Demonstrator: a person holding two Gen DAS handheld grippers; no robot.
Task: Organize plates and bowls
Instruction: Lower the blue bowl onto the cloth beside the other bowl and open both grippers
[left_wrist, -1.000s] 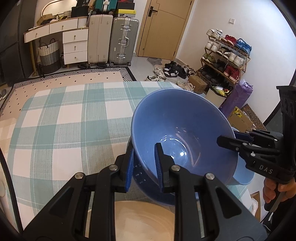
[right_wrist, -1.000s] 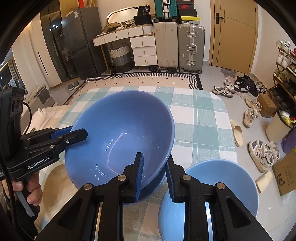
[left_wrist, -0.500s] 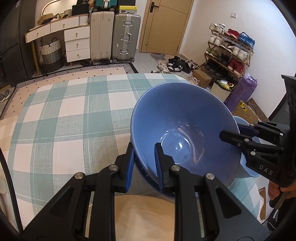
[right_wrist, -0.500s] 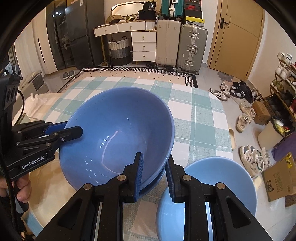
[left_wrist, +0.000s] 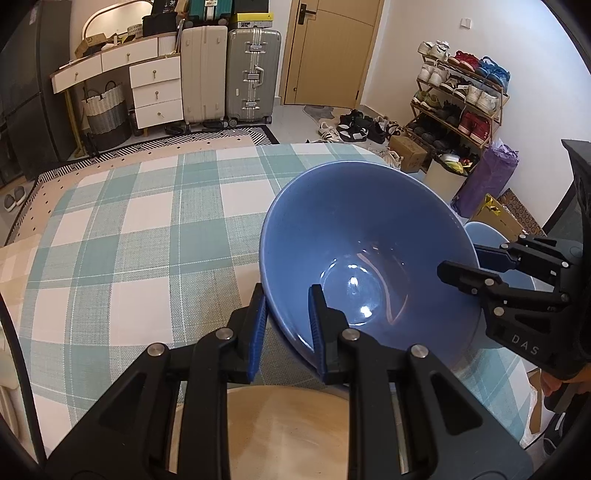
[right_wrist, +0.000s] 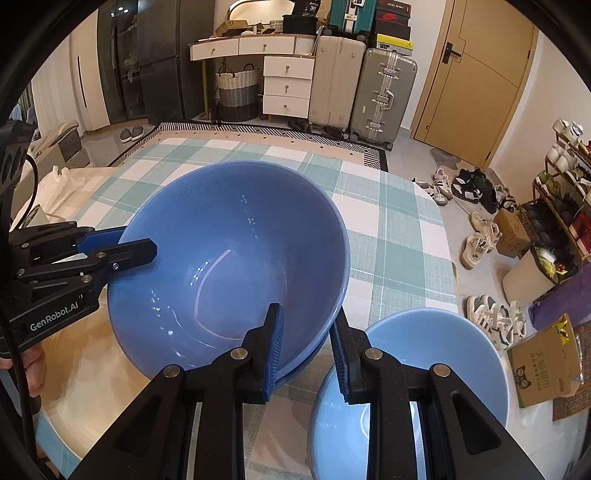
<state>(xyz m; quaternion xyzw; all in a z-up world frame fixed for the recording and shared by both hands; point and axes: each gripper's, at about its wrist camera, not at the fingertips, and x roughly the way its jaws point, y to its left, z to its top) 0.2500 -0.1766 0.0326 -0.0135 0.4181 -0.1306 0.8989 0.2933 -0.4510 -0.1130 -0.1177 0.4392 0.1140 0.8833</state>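
A large dark blue bowl (left_wrist: 369, 251) (right_wrist: 229, 266) is gripped on opposite sides of its rim by both grippers. My left gripper (left_wrist: 286, 325) is shut on the near rim in the left wrist view and shows at the left in the right wrist view (right_wrist: 122, 247). My right gripper (right_wrist: 306, 347) is shut on the rim; it shows at the right in the left wrist view (left_wrist: 461, 266). A second dark blue rim seems to sit just beneath the bowl. A light blue bowl (right_wrist: 436, 354) stands on the table to the right. A tan plate (left_wrist: 288, 432) lies under my left gripper.
The table has a green and white checked cloth (left_wrist: 140, 236). Beyond it are suitcases (left_wrist: 251, 74), a white drawer unit (left_wrist: 155, 92) and a shoe rack (left_wrist: 461, 96). Shoes and cardboard boxes (right_wrist: 539, 362) lie on the floor right of the table.
The bowl sits lower and tilts more, and both grippers have gone down with it, still gripping its rim. The view has drawn back over the table.
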